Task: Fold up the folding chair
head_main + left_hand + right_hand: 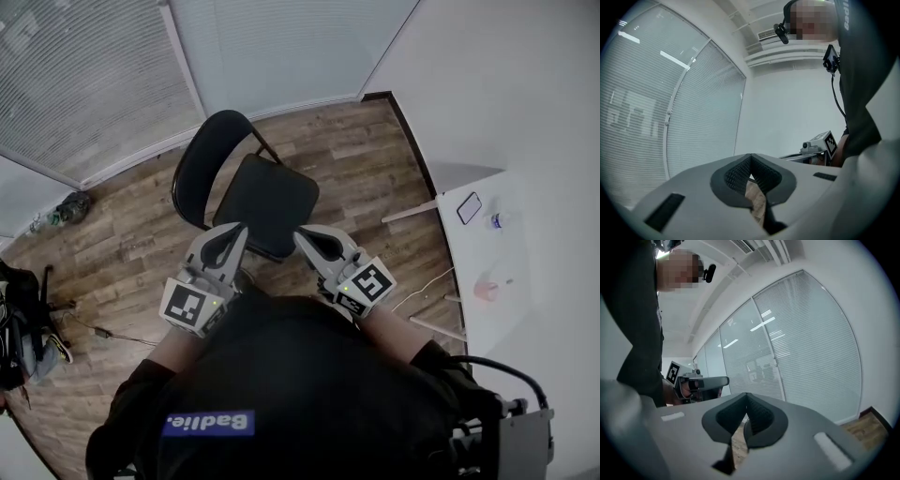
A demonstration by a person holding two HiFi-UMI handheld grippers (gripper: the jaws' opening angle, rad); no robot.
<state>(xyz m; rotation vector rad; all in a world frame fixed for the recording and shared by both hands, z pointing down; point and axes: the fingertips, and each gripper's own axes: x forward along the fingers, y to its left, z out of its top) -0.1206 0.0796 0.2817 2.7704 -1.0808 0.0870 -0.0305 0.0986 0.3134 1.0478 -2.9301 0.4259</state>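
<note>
Task not started as far as the views show: the folding chair (265,200) stands fully unfolded on the wood floor (366,155), seat flat, backrest (208,155) upright. It sits right ahead of and below both tools, seat front edge nearest the tips, backrest on the far side. Left gripper (232,231) has its jaws together with nothing in them; the left gripper view (750,156) shows the pads meeting at the tip and only a sliver of floor through the gap lower down. Right gripper (304,235) is the same, jaws closed and empty, pads meeting in the right gripper view (746,395). The two are held side by side, pointing roughly level toward the blinds (84,84). In the head view both tips overlap the seat's near edge, one toward each front corner. They probably hover above it rather than touch, but contact is hard to call from this steep angle. Neither gripper view has any of the chair in it. A white table (506,272) with a phone (469,207) on it sits off to the right of the right gripper, not involved. All left to do: get a hold on the seat or frame, lift the seat toward the backrest, collapse the legs.
</note>
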